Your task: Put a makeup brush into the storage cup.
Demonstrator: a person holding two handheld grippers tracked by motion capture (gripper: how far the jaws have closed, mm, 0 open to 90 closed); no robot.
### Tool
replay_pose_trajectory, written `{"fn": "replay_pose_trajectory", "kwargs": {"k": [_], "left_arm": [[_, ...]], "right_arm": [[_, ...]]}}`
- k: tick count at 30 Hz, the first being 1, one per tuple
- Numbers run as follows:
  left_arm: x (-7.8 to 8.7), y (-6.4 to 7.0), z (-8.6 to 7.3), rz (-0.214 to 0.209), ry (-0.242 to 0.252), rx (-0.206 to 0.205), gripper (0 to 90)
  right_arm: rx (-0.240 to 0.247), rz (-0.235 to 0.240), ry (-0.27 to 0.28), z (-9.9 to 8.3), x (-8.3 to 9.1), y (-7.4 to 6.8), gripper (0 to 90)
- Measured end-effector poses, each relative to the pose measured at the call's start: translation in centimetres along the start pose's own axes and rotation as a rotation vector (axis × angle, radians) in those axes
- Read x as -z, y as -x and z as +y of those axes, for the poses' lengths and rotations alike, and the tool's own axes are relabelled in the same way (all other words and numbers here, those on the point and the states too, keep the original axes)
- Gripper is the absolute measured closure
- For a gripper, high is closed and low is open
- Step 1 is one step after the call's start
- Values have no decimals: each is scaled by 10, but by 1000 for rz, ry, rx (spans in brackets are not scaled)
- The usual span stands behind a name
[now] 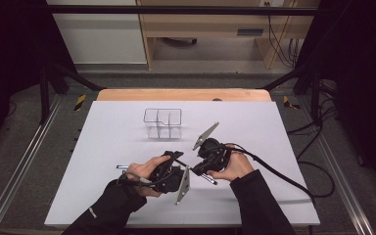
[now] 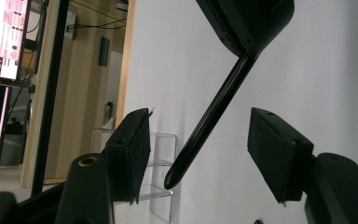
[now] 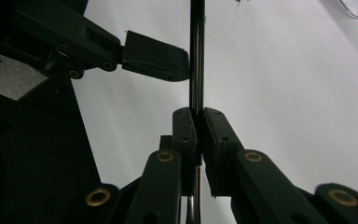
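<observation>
Your right gripper point(image 3: 198, 126) has its jaws clenched on a thin black pen point(image 3: 196, 56), which runs straight up between them in the right gripper view and passes just beside one jaw of your other gripper. Your left gripper point(image 2: 200, 156) has its jaws spread wide; in the left gripper view the pen slants down through the gap between them, its rounded end hanging free and touching neither jaw. From the high view you can see both grippers close together near the front middle of the white table point(image 1: 112, 142), the left gripper point(image 1: 176, 159) pointing toward the right gripper point(image 1: 196, 169), with your hands wrapped round their bodies and your dark sleeves coming in from the bottom edge. A clear plastic organiser point(image 1: 163, 123) with several compartments stands farther back on the table, well apart from both grippers; it also shows behind the left jaw in the left gripper view point(image 2: 161, 158). A second slim pen-like thing point(image 1: 122, 167) lies flat on the table just left of your left hand. Whether the held pen has a cap on it is too small to tell.
</observation>
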State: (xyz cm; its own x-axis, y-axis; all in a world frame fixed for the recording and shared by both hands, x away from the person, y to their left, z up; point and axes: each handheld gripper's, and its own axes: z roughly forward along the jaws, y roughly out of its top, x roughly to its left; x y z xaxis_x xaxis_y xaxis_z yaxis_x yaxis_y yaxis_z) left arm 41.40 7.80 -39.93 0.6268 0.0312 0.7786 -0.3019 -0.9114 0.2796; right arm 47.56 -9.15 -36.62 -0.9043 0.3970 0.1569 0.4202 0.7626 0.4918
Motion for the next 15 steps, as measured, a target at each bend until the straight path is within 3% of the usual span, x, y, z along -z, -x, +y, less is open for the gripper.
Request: {"fn": "replay_pose_trajectory", "kwargs": {"k": [8, 15], "left_arm": [[-1, 3, 1, -3, -4, -39, 488], [-4, 7, 0, 11, -26, -106, 574]], "right_arm": [[1, 3, -7, 0, -1, -1, 841], [9, 8, -19, 4, -6, -3, 841]]}}
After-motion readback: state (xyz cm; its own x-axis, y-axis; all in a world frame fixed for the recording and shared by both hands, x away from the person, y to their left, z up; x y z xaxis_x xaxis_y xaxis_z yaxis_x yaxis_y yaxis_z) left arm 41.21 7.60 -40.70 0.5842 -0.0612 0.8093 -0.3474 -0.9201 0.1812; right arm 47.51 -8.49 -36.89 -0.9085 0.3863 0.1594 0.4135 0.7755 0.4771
